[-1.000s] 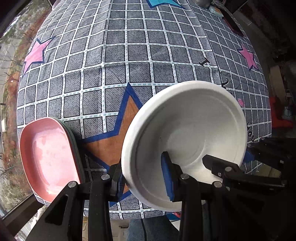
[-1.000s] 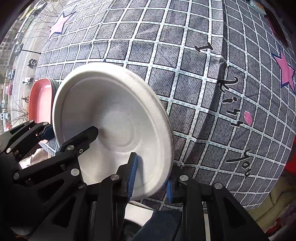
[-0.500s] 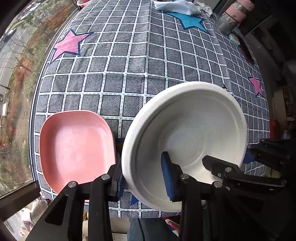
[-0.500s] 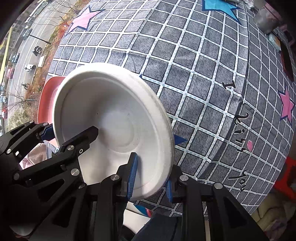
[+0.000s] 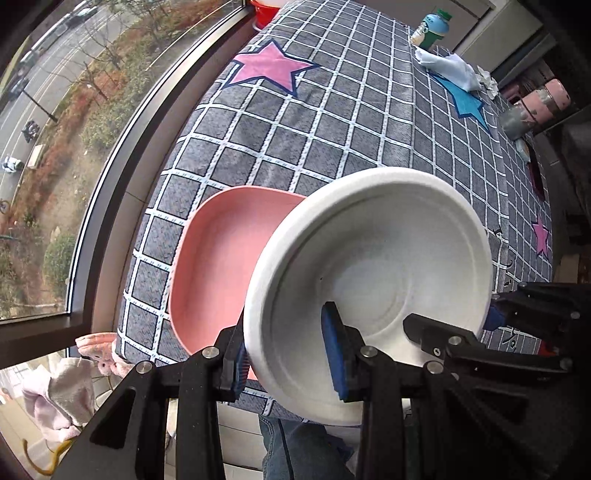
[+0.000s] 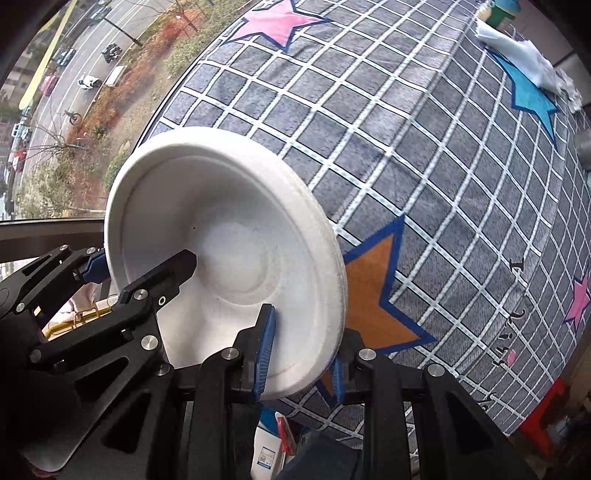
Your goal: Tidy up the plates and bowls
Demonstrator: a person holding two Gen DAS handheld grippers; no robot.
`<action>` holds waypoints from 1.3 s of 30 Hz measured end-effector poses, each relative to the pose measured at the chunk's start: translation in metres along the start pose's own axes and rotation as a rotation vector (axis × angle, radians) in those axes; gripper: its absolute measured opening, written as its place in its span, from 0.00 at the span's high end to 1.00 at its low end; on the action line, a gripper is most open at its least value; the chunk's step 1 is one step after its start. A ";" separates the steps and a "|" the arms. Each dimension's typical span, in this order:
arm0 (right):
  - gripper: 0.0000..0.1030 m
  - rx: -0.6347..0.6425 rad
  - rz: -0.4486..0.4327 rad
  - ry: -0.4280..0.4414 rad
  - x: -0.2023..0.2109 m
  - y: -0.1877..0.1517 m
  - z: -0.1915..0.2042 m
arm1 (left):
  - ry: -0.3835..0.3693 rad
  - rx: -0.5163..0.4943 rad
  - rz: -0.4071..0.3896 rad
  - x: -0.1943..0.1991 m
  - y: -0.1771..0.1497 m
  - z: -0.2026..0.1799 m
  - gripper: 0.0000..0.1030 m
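A white round bowl (image 5: 376, 280) is held in the air by both grippers, tilted with its inside toward the cameras. My left gripper (image 5: 288, 354) is shut on its left rim. My right gripper (image 6: 301, 350) is shut on its right rim; the bowl shows in the right wrist view (image 6: 221, 258) too. A pink square plate (image 5: 221, 266) lies on the checked tablecloth (image 5: 332, 122) near the table's left front corner, just behind and left of the bowl. The bowl hides the plate in the right wrist view.
A window (image 5: 55, 110) runs along the table's left edge. At the far end stand a blue-capped bottle (image 5: 432, 29), a crumpled light blue cloth (image 5: 454, 70) and grey and pink containers (image 5: 532, 107). A pink cloth (image 5: 62, 387) lies below the table corner.
Both grippers with the bowl have moved left and up over the table's front edge. The pink plate now sits much closer, right behind the bowl's left rim.
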State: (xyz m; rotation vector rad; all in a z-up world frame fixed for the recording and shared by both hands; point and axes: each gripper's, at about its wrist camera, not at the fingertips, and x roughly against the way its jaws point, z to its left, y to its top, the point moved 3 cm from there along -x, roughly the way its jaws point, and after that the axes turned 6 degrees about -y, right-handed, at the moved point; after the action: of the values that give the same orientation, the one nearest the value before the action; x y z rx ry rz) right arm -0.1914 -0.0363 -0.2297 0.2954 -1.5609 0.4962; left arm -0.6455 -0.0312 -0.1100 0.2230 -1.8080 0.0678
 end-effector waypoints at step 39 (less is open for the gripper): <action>0.14 -0.051 0.031 -0.075 0.014 0.007 -0.053 | 0.142 0.033 -0.019 0.029 0.015 0.084 0.05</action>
State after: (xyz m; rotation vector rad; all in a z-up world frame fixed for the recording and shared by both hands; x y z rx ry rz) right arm -0.1488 -0.0030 -0.2173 0.2533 -1.6505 0.4732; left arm -0.7354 -0.0338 -0.1019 0.2529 -1.6636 0.0974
